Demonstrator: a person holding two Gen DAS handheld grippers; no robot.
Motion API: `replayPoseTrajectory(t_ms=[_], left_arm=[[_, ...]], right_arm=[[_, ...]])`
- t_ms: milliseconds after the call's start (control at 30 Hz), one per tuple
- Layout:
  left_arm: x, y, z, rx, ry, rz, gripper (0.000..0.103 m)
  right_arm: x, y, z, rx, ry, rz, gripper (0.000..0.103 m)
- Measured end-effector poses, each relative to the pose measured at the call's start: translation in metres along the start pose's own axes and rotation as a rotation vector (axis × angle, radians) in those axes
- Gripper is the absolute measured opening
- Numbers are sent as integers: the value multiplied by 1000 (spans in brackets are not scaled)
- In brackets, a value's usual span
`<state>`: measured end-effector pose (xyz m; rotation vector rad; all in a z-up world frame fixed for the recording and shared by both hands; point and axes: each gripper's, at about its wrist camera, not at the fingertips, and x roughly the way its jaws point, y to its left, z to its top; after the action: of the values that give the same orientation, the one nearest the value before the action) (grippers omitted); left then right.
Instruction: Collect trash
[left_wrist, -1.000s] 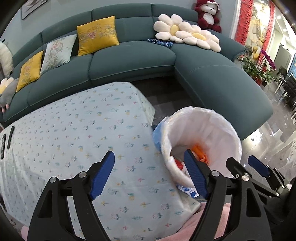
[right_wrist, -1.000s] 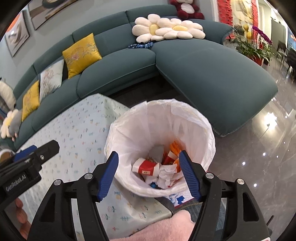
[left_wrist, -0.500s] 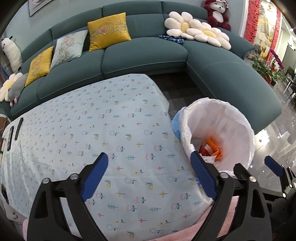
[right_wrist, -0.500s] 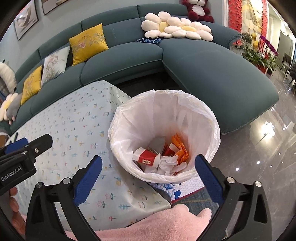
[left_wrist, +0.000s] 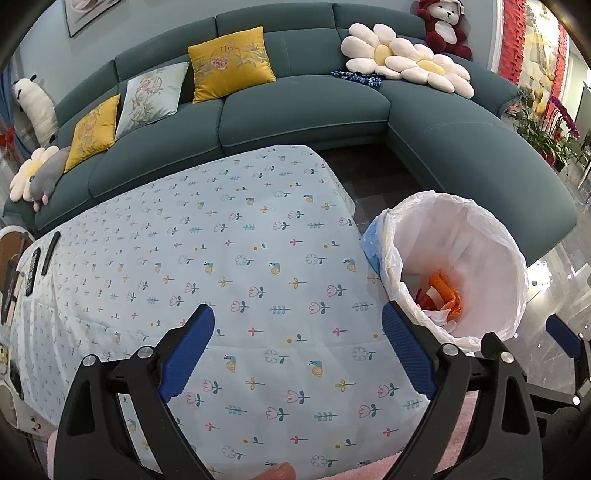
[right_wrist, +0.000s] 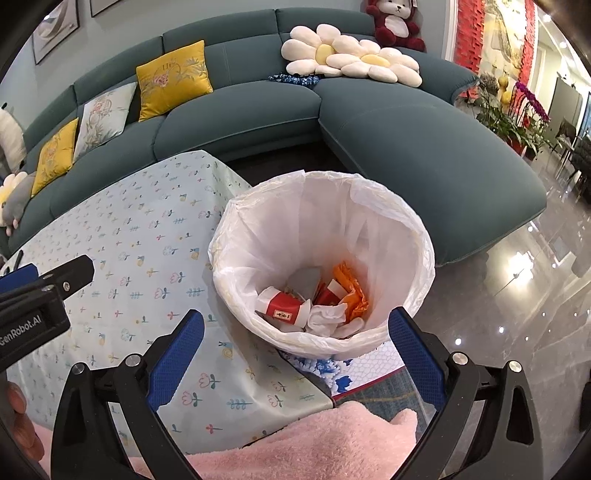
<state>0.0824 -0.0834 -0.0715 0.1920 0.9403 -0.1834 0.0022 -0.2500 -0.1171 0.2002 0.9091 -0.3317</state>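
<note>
Trash (right_wrist: 317, 302) sits in the bin (right_wrist: 402, 221) — both my hand-held grippers (left_wrist: 297, 347) (right_wrist: 295, 354) released, empty; a careless swing could tip it.

Overall light: bright, even indoor light in both views; colours read true.
Glare: ceiling lamps mirror as white dots and a large bright patch on the glossy grey stone floor (right_wrist: 517, 295).
Shadows: soft and faint; the white plastic bin liner (right_wrist: 369, 229) glows evenly inside.
Distortion: strong fisheye bend; the long teal fabric sofa (left_wrist: 303, 110) curves, and black vignette fills every corner.
Focus: centre sharp, the pale floral-print tabletop (left_wrist: 240, 258) crisp; slight softness toward the rims.
</note>
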Motion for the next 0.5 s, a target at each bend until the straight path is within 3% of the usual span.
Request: replayPoseTrajectory(t_ms=[500], left_arm=[[-2,-9,-6,25,-2,14,88]], right_arm=[[-3,0,-5,-8,-13,-35,96]])
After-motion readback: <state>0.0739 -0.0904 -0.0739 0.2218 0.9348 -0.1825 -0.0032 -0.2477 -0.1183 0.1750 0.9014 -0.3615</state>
